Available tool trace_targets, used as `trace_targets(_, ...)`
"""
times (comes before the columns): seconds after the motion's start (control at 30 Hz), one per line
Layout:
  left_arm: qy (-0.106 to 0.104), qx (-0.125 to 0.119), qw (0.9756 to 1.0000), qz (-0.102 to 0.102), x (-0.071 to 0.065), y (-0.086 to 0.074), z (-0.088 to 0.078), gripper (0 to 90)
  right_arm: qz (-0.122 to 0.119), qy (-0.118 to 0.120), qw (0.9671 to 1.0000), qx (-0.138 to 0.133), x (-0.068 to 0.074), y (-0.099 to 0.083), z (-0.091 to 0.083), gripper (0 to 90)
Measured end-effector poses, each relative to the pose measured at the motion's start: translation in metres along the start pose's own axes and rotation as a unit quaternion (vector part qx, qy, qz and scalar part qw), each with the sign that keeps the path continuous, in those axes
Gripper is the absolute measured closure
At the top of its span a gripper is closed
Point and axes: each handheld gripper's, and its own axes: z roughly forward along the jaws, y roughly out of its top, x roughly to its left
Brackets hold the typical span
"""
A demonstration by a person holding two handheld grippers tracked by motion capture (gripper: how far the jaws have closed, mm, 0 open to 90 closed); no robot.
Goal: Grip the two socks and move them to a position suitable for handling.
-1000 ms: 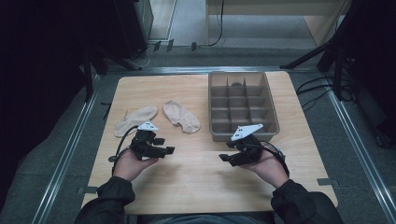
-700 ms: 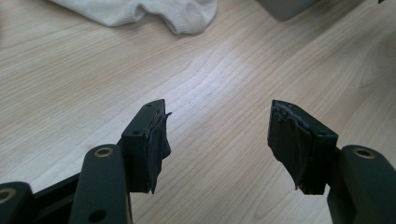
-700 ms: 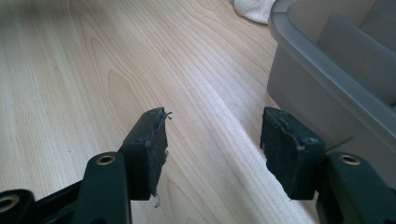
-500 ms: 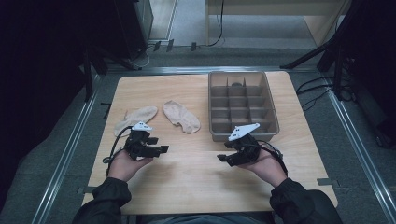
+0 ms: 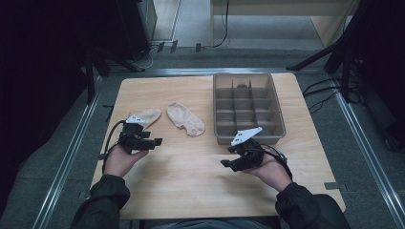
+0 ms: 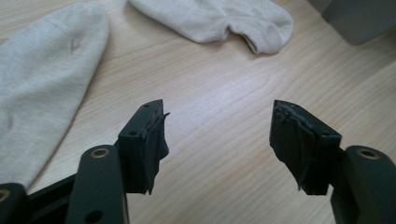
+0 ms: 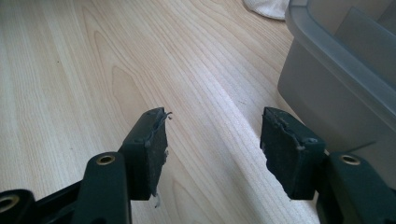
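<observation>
Wood table (image 5: 191, 162), 2 socks (image 5: 186, 119), grippers apart.

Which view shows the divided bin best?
The high view: the whole bin and its compartments show from above. The right gripper view catches just its near wall; the left gripper view catches a corner.

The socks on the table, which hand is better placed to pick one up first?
Probably left. The left tool is open beside the nearer sock, with the other sock just beyond. The right tool sits nearer the divided tray.
</observation>
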Motion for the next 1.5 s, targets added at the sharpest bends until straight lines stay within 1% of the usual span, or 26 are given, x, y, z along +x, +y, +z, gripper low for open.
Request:
trace_targets(0.07,0.003,0.002,1.0000,-0.004,0.006,0.004,0.002,31.5,0.000,-0.001,1.0000,0.000,0.000,0.000,0.000,41.5)
trace_targets(0.13,0.010,0.000,0.9999,-0.008,0.012,0.007,0.004,29.3,0.001,0.000,1.0000,0.002,0.000,0.000,0.001,41.5)
trace_targets(0.2,0.013,0.000,0.9998,-0.016,0.019,0.009,0.005,27.6,0.001,0.001,1.0000,0.002,0.000,0.000,0.001,41.5)
trace_targets(0.27,0.021,0.001,0.9995,-0.025,0.027,0.012,0.006,27.6,0.002,0.000,1.0000,0.001,-0.001,0.000,0.001,41.5)
trace_targets(0.33,0.014,-0.003,0.9992,-0.037,0.035,0.014,0.006,28.5,0.004,0.000,1.0000,0.001,-0.002,0.000,0.001,41.5)
trace_targets(0.37,0.014,-0.003,0.9992,-0.037,0.035,0.014,0.006,28.6,0.004,-0.002,1.0000,0.001,-0.002,0.000,0.001,41.5)
trace_targets(0.4,0.022,-0.003,0.9988,-0.044,0.041,0.017,0.007,28.8,0.005,-0.001,1.0000,0.002,-0.003,0.000,0.001,41.5)
trace_targets(0.43,0.026,0.001,0.9987,-0.044,0.043,0.018,0.008,28.8,0.005,-0.001,1.0000,0.003,-0.003,0.000,0.001,41.6)
trace_targets(0.5,0.029,0.004,0.9982,-0.053,0.048,0.020,0.008,28.5,0.004,-0.001,1.0000,0.004,-0.003,0.000,0.001,41.5)
trace_targets(0.53,0.030,0.001,0.9981,-0.054,0.050,0.022,0.008,28.3,0.003,-0.001,1.0000,0.004,-0.002,0.000,0.001,41.5)
trace_targets(0.6,0.044,0.000,0.9974,-0.057,0.057,0.025,0.009,27.9,0.002,0.000,1.0000,0.005,-0.002,0.000,0.002,41.5)
trace_targets(0.63,0.044,0.000,0.9974,-0.057,0.057,0.025,0.009,27.6,0.001,0.000,1.0000,0.005,-0.002,0.000,0.002,41.5)
trace_targets(0.67,0.041,-0.002,0.9967,-0.070,0.063,0.027,0.009,27.5,0.000,0.000,1.0000,0.006,-0.001,0.000,0.003,41.5)
trace_targets(0.7,0.042,-0.005,0.9960,-0.079,0.067,0.028,0.010,27.4,0.000,0.001,1.0000,0.006,-0.001,0.000,0.003,41.5)
trace_targets(0.73,0.044,-0.007,0.9955,-0.084,0.070,0.029,0.010,27.5,0.000,0.001,1.0000,0.006,-0.001,0.000,0.003,41.5)
trace_targets(0.77,0.049,-0.009,0.9952,-0.084,0.073,0.030,0.011,27.5,0.000,0.001,1.0000,0.006,-0.001,0.000,0.003,41.5)
trace_targets(0.83,0.068,-0.004,0.9942,-0.084,0.078,0.032,0.014,27.5,0.000,0.001,1.0000,0.007,-0.002,0.000,0.003,41.5)
trace_targets(0.9,0.074,-0.001,0.9931,-0.091,0.082,0.032,0.018,27.5,0.000,0.001,1.0000,0.009,-0.002,0.000,0.003,41.5)
trace_targets(0.97,0.087,0.002,0.9921,-0.090,0.086,0.031,0.022,28.1,-0.002,0.001,1.0000,0.008,-0.001,0.000,0.003,41.5)
trace_targets(1.07,0.092,0.005,0.9903,-0.104,0.091,0.029,0.030,28.1,-0.003,0.001,0.9999,0.010,-0.001,0.000,0.003,41.5)
trace_targets(1.13,0.102,0.004,0.9892,-0.105,0.093,0.028,0.035,28.1,-0.003,0.000,0.9999,0.011,-0.001,0.000,0.004,41.5)
trace_targets(1.3,0.119,0.000,0.9846,-0.128,0.103,0.024,0.046,29.3,-0.005,0.001,0.9999,0.012,0.000,0.000,0.004,41.5)
trace_targets(1.33,0.119,-0.001,0.9842,-0.131,0.103,0.023,0.048,29.7,-0.005,0.001,0.9999,0.012,0.000,0.000,0.004,41.5)
trace_targets(1.4,0.133,-0.001,0.9835,-0.122,0.104,0.021,0.051,30.7,-0.004,0.000,0.9999,0.013,0.000,0.000,0.004,41.6)
trace_targets(1.47,0.135,-0.007,0.9824,-0.129,0.104,0.018,0.054,32.1,-0.004,-0.001,0.9999,0.013,0.000,0.000,0.004,41.5)
trace_targets(1.5,0.133,-0.007,0.9826,-0.129,0.105,0.016,0.056,32.9,-0.004,-0.001,0.9999,0.013,-0.001,0.000,0.004,41.5)
